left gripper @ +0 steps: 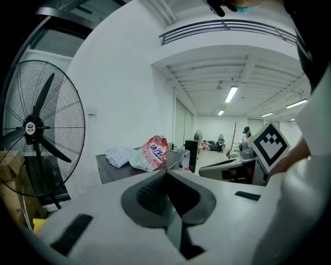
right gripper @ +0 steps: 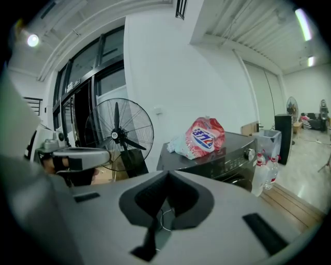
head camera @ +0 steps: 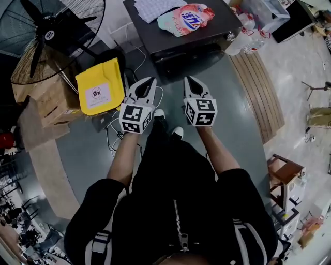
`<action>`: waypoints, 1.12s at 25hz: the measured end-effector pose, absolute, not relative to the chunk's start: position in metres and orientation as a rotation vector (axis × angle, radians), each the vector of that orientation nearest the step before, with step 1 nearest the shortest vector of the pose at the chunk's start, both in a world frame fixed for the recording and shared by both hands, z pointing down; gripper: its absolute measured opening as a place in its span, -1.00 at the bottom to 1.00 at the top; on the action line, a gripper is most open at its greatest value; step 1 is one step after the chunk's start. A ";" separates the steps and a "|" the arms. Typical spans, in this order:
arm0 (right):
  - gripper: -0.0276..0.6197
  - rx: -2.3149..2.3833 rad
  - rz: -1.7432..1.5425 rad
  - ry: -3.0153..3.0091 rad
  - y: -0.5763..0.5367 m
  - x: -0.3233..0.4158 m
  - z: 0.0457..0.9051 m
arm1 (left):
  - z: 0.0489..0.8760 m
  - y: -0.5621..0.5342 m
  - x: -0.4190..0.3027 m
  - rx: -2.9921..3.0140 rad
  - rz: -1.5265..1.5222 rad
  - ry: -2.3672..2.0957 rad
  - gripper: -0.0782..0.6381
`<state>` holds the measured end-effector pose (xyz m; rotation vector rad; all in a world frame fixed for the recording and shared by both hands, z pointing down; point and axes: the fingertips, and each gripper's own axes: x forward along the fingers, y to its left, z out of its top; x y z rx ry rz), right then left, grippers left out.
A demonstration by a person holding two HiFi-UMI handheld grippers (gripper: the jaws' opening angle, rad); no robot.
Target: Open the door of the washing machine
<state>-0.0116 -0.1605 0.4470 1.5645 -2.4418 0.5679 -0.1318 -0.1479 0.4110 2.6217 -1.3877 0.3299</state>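
Left gripper (head camera: 151,80) and right gripper (head camera: 188,80) are held side by side ahead of the person, tips directed toward the washing machine (head camera: 181,36). Neither is in contact with it; bare floor (head camera: 207,77) is seen between the tips and the machine front.

Left gripper, own view: jaws are seen brought together at the tip, nothing between them. Right gripper, own view: jaws likewise closed on nothing, with only floor and a loose cable visible through the gap behind the tips.

Washing machine: dark grey, located straight ahead, at the top of the head view. In the right gripper view its control panel with a knob is seen facing the person. The door below the panel is mostly cut off by the gripper body, so its state cannot be read.

On the machine top a red-and-white detergent bag (head camera: 187,18) is laid, with a folded cloth (head camera: 155,8) just beside it on the left.

Left of the machine a pedestal fan (head camera: 49,36) is stood. Below it in the head view, a yellow package (head camera: 101,85) is leaned against wooden crates (head camera: 46,101). Cables (head camera: 115,133) are strewn on the floor by the left gripper.

Right of the machine water bottles (head camera: 248,36) are stood at the end of a wooden platform (head camera: 261,88).
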 end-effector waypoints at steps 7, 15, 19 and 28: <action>-0.90 1.522 0.653 -2.352 -0.201 -0.031 0.502 | 0.452 -0.193 -0.151 2.573 0.360 -1.351 -0.78; -0.82 1.565 0.845 -2.206 -0.241 -0.053 0.590 | 0.516 -0.235 -0.171 2.536 0.423 -1.234 -0.78; -0.64 1.621 0.953 -2.068 -0.269 -0.058 0.641 | 0.541 -0.263 -0.187 2.522 0.438 -1.199 -0.78; -0.40 1.689 1.190 -1.739 -0.294 -0.054 0.758 | 0.589 -0.283 -0.227 2.425 0.471 -1.173 -0.78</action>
